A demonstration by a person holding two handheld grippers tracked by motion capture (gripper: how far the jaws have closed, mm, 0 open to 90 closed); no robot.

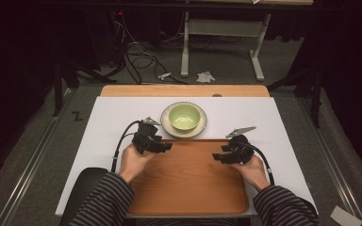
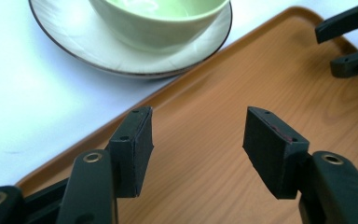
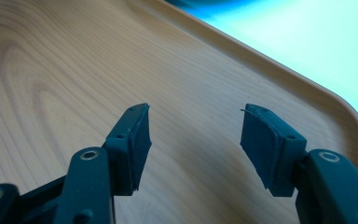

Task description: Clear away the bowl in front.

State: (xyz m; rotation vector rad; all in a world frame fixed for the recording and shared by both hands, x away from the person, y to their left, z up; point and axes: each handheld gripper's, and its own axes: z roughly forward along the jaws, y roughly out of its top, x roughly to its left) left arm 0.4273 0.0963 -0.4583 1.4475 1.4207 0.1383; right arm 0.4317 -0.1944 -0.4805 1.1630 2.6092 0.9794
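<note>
Left claw and right claw, both agape and empty, over the wooden tray.

White-topped table with wooden tray and plate.

Your high view is lit from above on the white table, while the room around it sinks into near black and the picture stays soft and low in detail. In your left gripper view the table blows out to white glare and the bowl is blurred. Your right gripper view has a bluish cast beyond the tray, whose grain softens with distance.
</note>
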